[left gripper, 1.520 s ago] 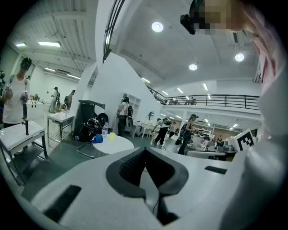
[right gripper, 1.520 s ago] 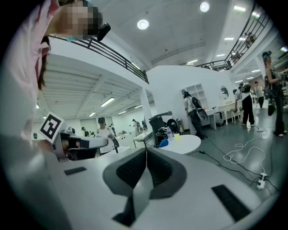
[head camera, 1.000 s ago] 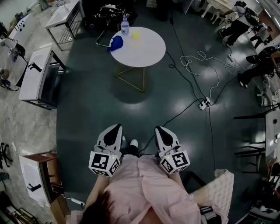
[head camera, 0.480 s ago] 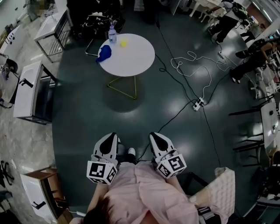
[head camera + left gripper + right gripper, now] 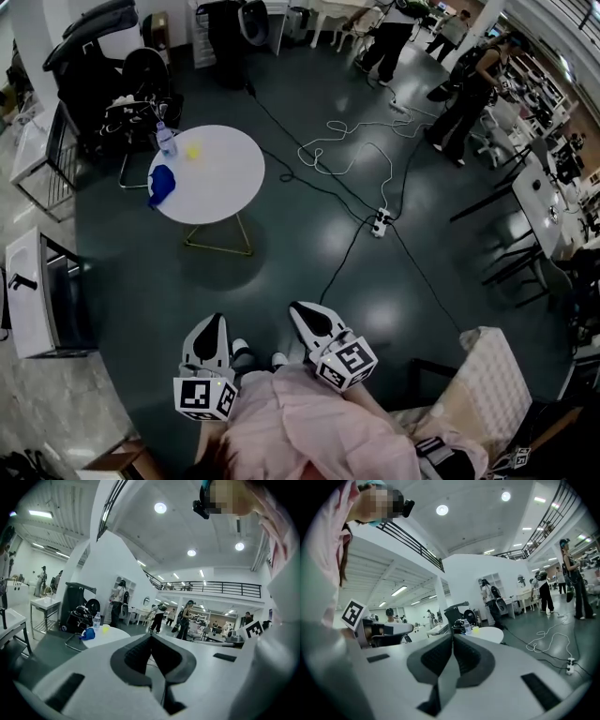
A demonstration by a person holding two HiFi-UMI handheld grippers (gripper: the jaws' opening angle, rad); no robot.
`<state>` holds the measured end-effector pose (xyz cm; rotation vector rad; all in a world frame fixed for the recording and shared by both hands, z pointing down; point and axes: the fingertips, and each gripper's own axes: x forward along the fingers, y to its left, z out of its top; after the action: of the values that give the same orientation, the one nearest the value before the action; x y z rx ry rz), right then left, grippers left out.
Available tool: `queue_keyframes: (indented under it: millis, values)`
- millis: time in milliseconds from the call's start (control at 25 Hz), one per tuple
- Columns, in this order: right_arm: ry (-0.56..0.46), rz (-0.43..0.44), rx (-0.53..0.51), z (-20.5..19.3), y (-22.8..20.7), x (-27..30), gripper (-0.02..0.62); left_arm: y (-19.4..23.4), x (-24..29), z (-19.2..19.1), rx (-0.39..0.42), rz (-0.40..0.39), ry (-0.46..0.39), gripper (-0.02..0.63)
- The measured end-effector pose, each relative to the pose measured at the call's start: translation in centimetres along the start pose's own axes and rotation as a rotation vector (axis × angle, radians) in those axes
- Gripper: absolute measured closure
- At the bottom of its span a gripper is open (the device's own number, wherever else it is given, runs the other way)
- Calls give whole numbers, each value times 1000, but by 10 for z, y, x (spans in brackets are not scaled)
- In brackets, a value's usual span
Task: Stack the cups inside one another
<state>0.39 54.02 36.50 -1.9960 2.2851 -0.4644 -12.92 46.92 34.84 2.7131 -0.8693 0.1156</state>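
**A:** Where do the cups lie from the jaws?

**B:** Ahead and to the left, well apart from both. The yellow cup (image 5: 193, 151) stands on the round worktop (image 5: 220, 187), near its far edge. Just beside it are a bottle (image 5: 166, 141) and a blue item (image 5: 161, 183), which may be a cup too, though it is too small to tell.

**A:** And the grippers?

**B:** Both are held low against the person's body. The left gripper (image 5: 215, 323) has its jaws together with nothing between them, and so does the right gripper (image 5: 303, 312). Each gripper view shows the pads meeting on air.

**A:** Which is nearer?

**B:** The left, I judge, since the worktop sits on its side. The left gripper view has the cup left of the jaw line, and the right gripper view has it almost straight over the tips.

**A:** Which way does the cup's axis run?

**B:** It looks upright, but I cannot say so firmly from here.

**A:** Is anything in the way?

**B:** A cable (image 5: 349, 246) runs from near the feet to a power strip (image 5: 380, 222), off to the right of the line to the worktop. A black chair (image 5: 141, 89) stands behind the worktop. The people (image 5: 464, 89) are well apart, at the far right. The walk comes first, and the jaws must open before any grasp.
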Motion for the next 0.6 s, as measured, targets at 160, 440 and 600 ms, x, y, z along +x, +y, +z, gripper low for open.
queue_keyframes:
  millis: [160,440,600]
  values:
    - [-23,-19,-26,23,2,17,561,10,12,25,16,-27,-24,591]
    - [8,22,-15,7,50,66,561,76,-25,28,-16,51,-22,591]
    - [15,31,-24,2,61,82,561,98,-34,24,-28,84,-24,591]
